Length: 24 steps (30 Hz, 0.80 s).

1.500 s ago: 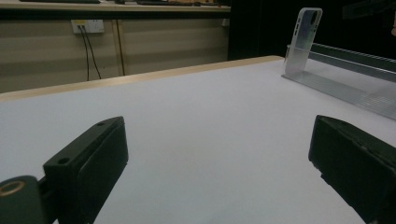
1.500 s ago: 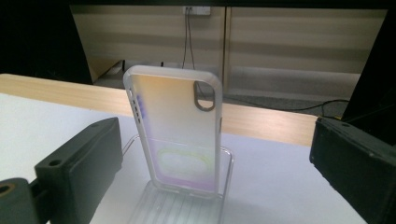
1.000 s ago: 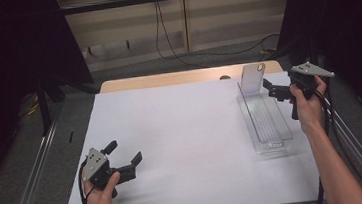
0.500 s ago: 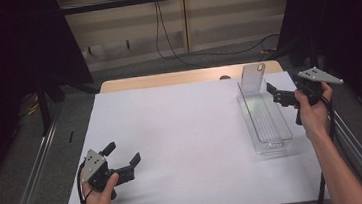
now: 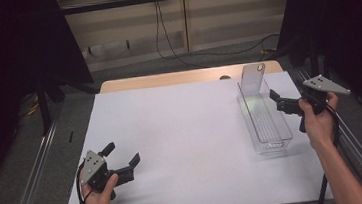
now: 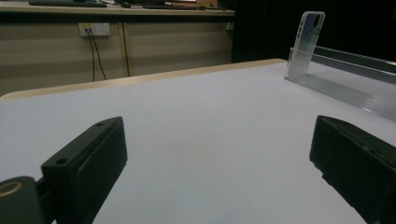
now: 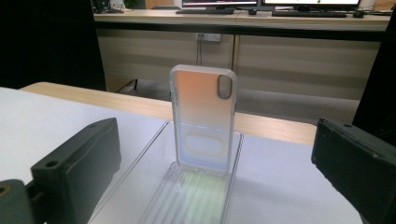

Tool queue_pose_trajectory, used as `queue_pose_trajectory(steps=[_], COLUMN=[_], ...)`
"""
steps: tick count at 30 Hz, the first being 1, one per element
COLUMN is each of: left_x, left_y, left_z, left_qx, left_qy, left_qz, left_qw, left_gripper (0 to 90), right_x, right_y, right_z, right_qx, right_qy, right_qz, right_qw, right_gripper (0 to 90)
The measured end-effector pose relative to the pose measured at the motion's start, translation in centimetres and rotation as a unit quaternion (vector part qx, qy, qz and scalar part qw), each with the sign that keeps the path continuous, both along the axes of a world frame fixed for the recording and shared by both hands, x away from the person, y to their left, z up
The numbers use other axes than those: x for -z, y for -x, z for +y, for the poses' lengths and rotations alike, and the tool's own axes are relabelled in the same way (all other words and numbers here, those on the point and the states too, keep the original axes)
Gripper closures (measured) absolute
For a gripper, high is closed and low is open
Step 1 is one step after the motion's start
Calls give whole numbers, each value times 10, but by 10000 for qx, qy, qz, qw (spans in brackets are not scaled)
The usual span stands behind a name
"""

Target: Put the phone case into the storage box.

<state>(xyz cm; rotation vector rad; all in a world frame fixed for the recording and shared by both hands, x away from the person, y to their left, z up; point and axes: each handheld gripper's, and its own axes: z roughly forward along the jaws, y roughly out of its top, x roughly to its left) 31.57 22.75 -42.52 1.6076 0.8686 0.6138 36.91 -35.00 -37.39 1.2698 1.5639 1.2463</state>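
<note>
A clear, translucent phone case with a camera cut-out near its top [image 7: 202, 122] stands upright at the far end of a long, narrow, clear plastic tray with a ribbed floor [image 5: 275, 135], leaning against the tray's far end wall; in the high view the case [image 5: 252, 78] rises above the tray's rim at the right side of the white table surface [image 5: 188, 141], near the table's pale wooden far edge [image 5: 166, 78]. The right gripper [image 5: 280, 103], a black two-jaw tool topped by a grey three-cornered plate and held in the person's right hand [image 5: 317, 121], hovers just beside the tray's right wall, its jaws pointing across the tray toward the left. In the right gripper view its two black jaws stand wide apart, released and holding nothing, with the case facing the camera between them and farther off. The left gripper [image 5: 122, 160], held in the person's left hand [image 5: 100, 197], sits low over the near left part of the white surface, well apart from the tray. Its jaws are likewise spread wide and empty, and in the left gripper view the case [image 6: 304, 44] and the tray [image 6: 355, 86] appear far off at the upper right.
</note>
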Motion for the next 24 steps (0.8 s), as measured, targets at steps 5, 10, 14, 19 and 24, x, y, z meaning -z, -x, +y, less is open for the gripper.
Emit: queue_pose_trajectory(steps=[5, 10, 14, 19, 24], left_x=[0, 0, 0, 0, -1], left_y=[0, 0, 1, 1, 2], left_z=[0, -1, 0, 0, 1], left_qx=[3, 32, -1, -40, -87], left_qy=[-6, -19, -19, -17, -29], left_qz=[1, -12, -9, -22, -60], left_qw=[10000, 10000, 10000, 10000, 9999], left_gripper=[41, 41, 41, 41, 39], right_x=[0, 2, 7, 12, 17], right_y=[10, 19, 27, 36, 47], right_z=[2, 3, 6, 9, 12], right_qx=[-61, -124, -130, -132, -63], right_qy=[-28, -87, -111, -126, -86], right_qz=[-82, -105, -139, -161, -247], right_qw=[9999, 9998, 9998, 9997, 9996], right_gripper=[10, 11, 11, 11, 11])
